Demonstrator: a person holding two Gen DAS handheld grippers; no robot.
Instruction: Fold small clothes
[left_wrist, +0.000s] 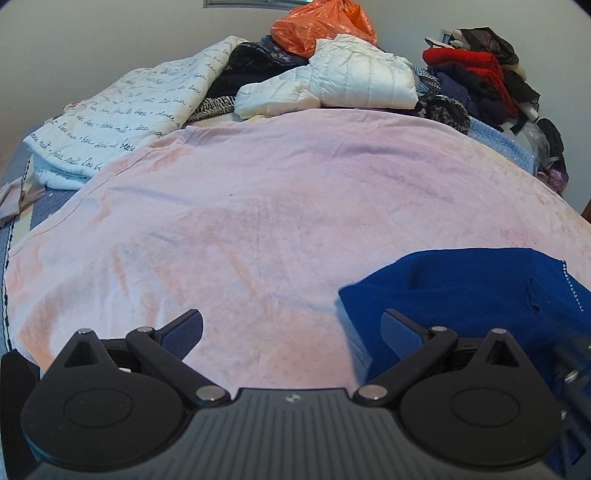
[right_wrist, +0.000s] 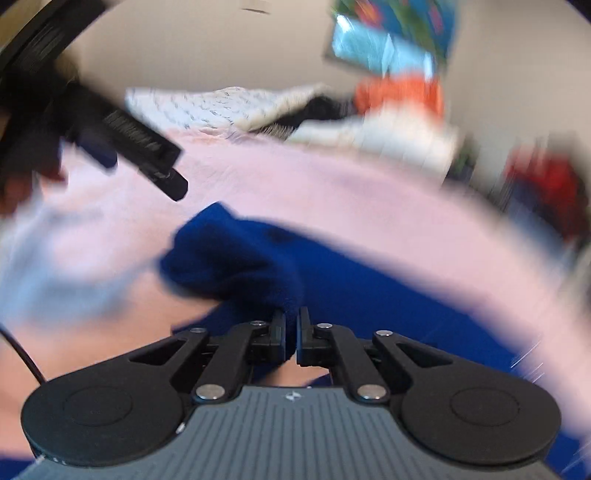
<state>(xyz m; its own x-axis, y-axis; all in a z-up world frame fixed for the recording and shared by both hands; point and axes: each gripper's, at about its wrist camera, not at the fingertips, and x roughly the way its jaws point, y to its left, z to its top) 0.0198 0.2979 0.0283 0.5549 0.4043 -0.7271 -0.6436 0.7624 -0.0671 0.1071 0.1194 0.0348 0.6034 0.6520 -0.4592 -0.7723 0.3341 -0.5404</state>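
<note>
A royal-blue knit garment (left_wrist: 469, 291) lies on the pink sheet (left_wrist: 258, 206) at the lower right of the left wrist view. My left gripper (left_wrist: 291, 328) is open and empty, hovering over the sheet with its right finger at the garment's left edge. In the blurred right wrist view my right gripper (right_wrist: 291, 321) is shut on a bunched fold of the blue garment (right_wrist: 236, 258), lifting it off the sheet (right_wrist: 332, 192). The left gripper's fingers (right_wrist: 147, 147) show at upper left there.
At the back of the bed lie a white quilt with script writing (left_wrist: 122, 114), a white puffer jacket (left_wrist: 343, 77), an orange plastic bag (left_wrist: 321, 26), dark clothes, and a red and black clothes pile (left_wrist: 480, 74) on the right.
</note>
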